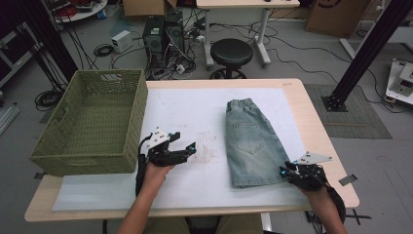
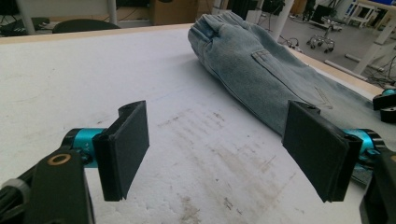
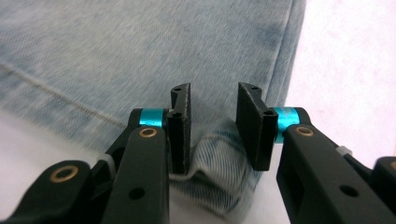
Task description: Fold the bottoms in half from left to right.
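Right gripper view: right tongs (image 3: 212, 126) are bunching the denim shorts (image 3: 140, 56) hem without gripping; left tongs (image 2: 224, 154) are waiting open; the fabric may slip out.

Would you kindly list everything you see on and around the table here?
denim shorts: one, light blue, flat on the mat's right half
basket: one, green woven, table's left end
mat: one, white, covering the table
table: one, light wood
stool: one, black, beyond the table
computer tower: one, dark, on the floor
left gripper: black, jaws open over the mat
right gripper: black, jaws around bunched hem at the shorts' near right corner
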`<action>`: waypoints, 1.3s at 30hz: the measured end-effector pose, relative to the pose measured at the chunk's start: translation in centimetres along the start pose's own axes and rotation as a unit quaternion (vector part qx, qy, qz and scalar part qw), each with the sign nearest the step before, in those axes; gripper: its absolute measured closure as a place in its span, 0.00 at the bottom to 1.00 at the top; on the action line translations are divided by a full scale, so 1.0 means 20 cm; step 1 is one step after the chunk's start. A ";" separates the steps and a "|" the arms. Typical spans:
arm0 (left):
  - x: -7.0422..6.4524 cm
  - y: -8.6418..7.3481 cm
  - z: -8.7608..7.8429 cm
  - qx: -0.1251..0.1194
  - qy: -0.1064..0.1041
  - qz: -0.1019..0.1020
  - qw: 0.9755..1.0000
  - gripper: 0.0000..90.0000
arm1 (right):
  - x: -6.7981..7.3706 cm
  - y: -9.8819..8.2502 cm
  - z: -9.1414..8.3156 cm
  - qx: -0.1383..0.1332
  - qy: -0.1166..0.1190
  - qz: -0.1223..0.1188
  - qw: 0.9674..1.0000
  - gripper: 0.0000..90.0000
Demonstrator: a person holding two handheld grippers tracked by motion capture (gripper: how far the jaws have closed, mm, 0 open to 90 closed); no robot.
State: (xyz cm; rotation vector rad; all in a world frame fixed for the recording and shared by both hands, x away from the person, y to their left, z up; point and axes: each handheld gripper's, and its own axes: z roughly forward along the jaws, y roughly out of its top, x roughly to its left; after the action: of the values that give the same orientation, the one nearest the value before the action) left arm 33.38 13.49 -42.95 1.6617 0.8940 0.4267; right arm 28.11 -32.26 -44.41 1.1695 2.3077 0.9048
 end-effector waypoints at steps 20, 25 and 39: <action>-0.01 -0.01 0.02 0.001 -0.001 0.001 1.000 0.26 | -0.16 0.60 0.34 -0.063 0.054 0.053 0.995 0.41; -0.01 -0.01 0.02 0.005 -0.003 0.002 1.000 0.26 | -0.11 0.72 0.52 -0.046 0.051 0.072 0.995 0.40; -0.01 -0.01 0.03 0.006 -0.001 -0.001 1.000 0.26 | -0.11 0.69 0.52 -0.055 0.051 0.084 0.994 0.39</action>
State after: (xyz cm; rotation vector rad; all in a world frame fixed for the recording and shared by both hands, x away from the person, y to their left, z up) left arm 33.55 13.01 -43.23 1.6719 0.8979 0.4178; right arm 43.37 -24.19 -41.99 1.3120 2.2310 1.1620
